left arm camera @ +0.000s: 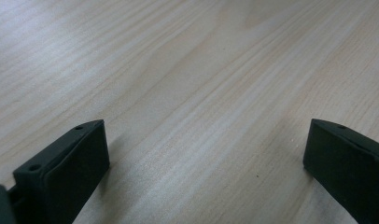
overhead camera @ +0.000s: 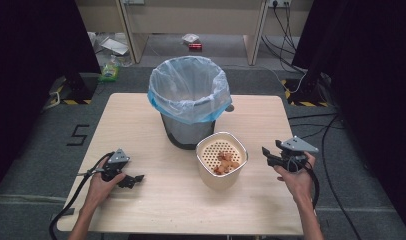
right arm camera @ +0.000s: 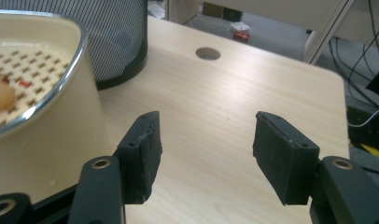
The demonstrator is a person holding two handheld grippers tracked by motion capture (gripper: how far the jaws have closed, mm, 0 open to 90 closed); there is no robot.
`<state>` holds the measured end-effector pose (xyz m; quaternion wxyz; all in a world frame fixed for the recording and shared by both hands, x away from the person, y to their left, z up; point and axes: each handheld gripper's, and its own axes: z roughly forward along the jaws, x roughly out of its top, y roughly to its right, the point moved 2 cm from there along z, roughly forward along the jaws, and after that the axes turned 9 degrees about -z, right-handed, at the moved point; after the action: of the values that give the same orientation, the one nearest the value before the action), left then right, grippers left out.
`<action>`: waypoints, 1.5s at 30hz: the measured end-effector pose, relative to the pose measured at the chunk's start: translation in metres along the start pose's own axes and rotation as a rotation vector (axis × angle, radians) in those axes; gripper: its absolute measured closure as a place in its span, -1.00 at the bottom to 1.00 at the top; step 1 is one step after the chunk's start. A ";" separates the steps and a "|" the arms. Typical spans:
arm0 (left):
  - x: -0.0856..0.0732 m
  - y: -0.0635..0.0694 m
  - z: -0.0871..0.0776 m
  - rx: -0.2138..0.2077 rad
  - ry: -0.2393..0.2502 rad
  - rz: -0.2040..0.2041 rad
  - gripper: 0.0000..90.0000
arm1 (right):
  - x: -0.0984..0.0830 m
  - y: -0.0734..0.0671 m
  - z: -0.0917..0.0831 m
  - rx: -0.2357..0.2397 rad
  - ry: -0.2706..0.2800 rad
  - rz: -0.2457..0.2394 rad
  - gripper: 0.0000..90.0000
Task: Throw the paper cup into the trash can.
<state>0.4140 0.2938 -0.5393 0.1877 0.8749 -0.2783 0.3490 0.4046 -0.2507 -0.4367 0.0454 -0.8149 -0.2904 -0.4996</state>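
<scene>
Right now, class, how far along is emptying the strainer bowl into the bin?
Done: nothing; orange-brown scraps lie in the cream perforated strainer bowl. In hand: nothing; left gripper and right gripper are open. Left: tipping scraps into the blue-lined mesh bin.

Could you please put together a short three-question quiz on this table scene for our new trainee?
1. True or false: the bin has a blue bag liner.
2. What lies inside the cream strainer bowl? A) orange-brown food scraps B) coins C) nothing
3. Which gripper is nearer the bowl, the left gripper or the right gripper?

Key: 1 true; 2 A; 3 right, both grippers open and empty.
</scene>
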 end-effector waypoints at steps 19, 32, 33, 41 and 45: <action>0.000 0.000 0.000 0.000 0.000 0.000 -1.00 | -0.059 -0.034 0.005 0.078 -0.131 0.020 -0.26; 0.000 0.000 0.000 0.000 0.000 0.000 -1.00 | -0.085 -0.053 0.009 0.121 -0.229 -0.042 -0.33; 0.000 0.000 0.000 0.000 0.000 0.000 -1.00 | -0.084 -0.053 0.010 0.123 -0.232 -0.035 -0.33; 0.000 0.000 0.000 0.000 0.000 0.001 -1.00 | -0.090 -0.051 0.010 0.135 -0.203 0.023 -0.41; 0.000 0.000 0.000 -0.001 0.000 0.001 -1.00 | -0.090 -0.051 0.010 0.134 -0.204 0.023 -0.42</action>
<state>0.4138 0.2937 -0.5393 0.1878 0.8748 -0.2787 0.3490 0.3560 -0.2436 -0.5284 0.0759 -0.8598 -0.3171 -0.3930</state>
